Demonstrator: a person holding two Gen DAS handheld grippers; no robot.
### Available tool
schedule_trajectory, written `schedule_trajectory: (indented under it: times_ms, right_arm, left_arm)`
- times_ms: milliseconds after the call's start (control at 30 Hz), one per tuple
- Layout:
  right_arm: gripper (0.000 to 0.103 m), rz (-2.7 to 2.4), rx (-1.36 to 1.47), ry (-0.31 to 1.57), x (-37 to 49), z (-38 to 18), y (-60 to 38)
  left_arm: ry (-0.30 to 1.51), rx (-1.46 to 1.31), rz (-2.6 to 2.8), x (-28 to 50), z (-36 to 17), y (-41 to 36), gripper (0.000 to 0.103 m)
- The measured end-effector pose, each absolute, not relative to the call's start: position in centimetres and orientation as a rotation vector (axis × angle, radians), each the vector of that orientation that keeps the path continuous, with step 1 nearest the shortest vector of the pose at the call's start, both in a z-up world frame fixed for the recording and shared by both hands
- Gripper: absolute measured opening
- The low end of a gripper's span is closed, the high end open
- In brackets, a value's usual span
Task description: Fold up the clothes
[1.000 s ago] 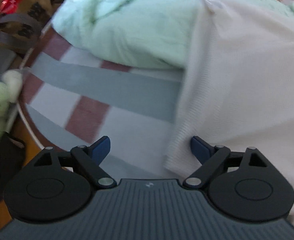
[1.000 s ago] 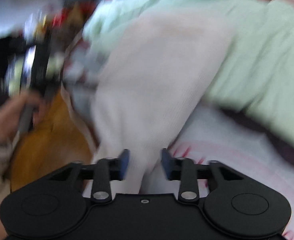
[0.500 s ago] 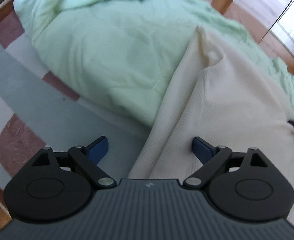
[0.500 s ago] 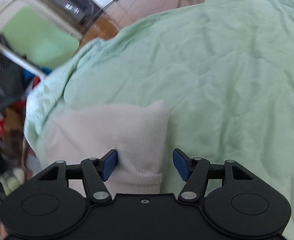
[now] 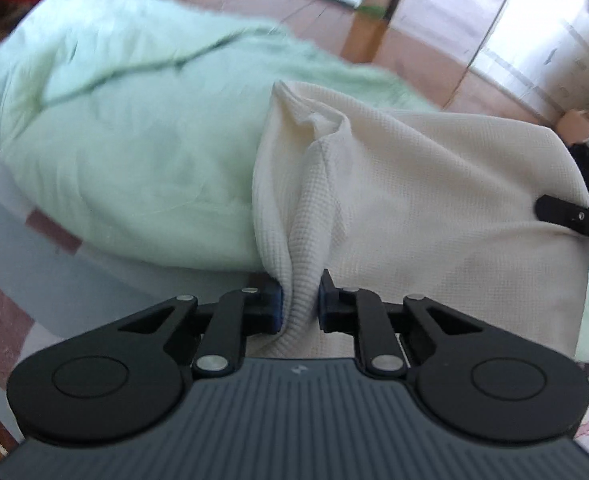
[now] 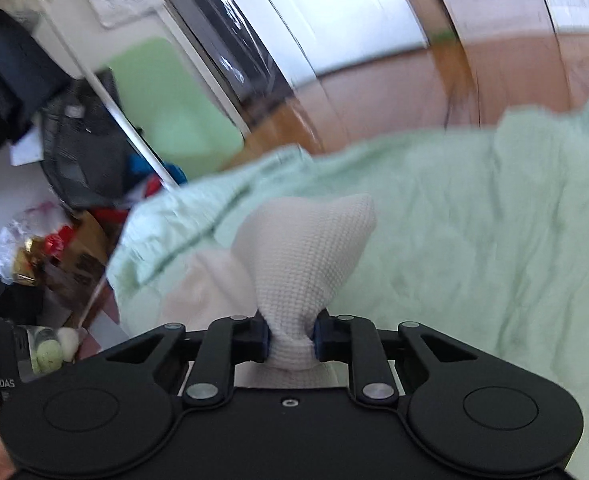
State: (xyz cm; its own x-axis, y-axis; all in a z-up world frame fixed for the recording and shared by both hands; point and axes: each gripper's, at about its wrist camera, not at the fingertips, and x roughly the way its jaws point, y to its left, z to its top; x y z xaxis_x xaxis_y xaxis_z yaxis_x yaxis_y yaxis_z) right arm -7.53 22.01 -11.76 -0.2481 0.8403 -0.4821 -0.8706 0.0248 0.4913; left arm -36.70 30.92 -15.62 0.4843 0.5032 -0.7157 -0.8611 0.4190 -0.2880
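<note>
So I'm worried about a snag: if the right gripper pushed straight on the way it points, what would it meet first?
The right gripper is shut on the cream waffle-knit garment, which bunches up right ahead of its fingers. Beyond that bunch comes the green quilt, probably next, though depth is hard to judge.

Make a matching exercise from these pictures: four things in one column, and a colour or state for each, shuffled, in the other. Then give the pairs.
Things:
1. left gripper
2. waffle-knit garment
3. quilt
4. floor

Colours or states:
A. pale green, rumpled
B. cream, lying across the quilt
C. reddish-brown wood
D. pinching a fold of cream cloth

Pairs: 1-D, 2-B, 3-A, 4-C
</note>
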Motion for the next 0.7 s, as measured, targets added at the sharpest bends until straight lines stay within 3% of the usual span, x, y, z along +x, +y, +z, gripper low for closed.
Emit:
schedule_trajectory:
  times_ms: [267, 333, 367, 400, 433, 467, 533, 633, 700]
  right_arm:
    - [0.022, 1.514, 0.083, 0.656, -0.4, -1.4, 18.9]
    - [0.029, 1.439, 0.041, 0.604, 2.6, 0.5, 19.3]
    - [0.033, 1.403, 0.0, 0.601, 4.5, 0.5, 20.1]
    - [0.048, 1.363, -0.042, 0.597, 6.8, 0.0, 21.0]
    - [0.063, 1.344, -0.103, 0.656, 9.1, -1.3, 21.9]
    - [0.063, 1.325, -0.165, 0.716, 11.5, -2.7, 22.8]
    - [0.062, 1.251, -0.291, 0.823, 15.6, -5.2, 23.8]
    - [0.062, 1.179, -0.417, 0.938, 18.7, -6.0, 23.9]
    - [0.062, 1.164, -0.478, 1.006, 19.9, -5.7, 23.9]
  left_arm:
    - [0.544, -0.477, 0.696, -27.2, -7.1, 30.0, 0.014]
    - [0.584, -0.425, 0.743, -23.3, -6.1, 31.2, 0.03]
    - [0.641, -0.402, 0.749, -21.0, -6.1, 32.1, 0.059]
    - [0.749, -0.391, 0.663, -18.4, -6.8, 33.0, 0.066]
    - [0.856, -0.378, 0.57, -15.8, -7.5, 33.9, 0.061]
    - [0.969, -0.348, 0.478, -13.1, -8.6, 34.5, 0.05]
    - [1.162, -0.171, 0.5, -8.9, -9.6, 34.3, 0.048]
    - [1.14, -0.122, 0.49, -5.3, -8.4, 34.7, 0.058]
    - [1.083, -0.176, 0.487, -4.5, -8.0, 36.0, 0.073]
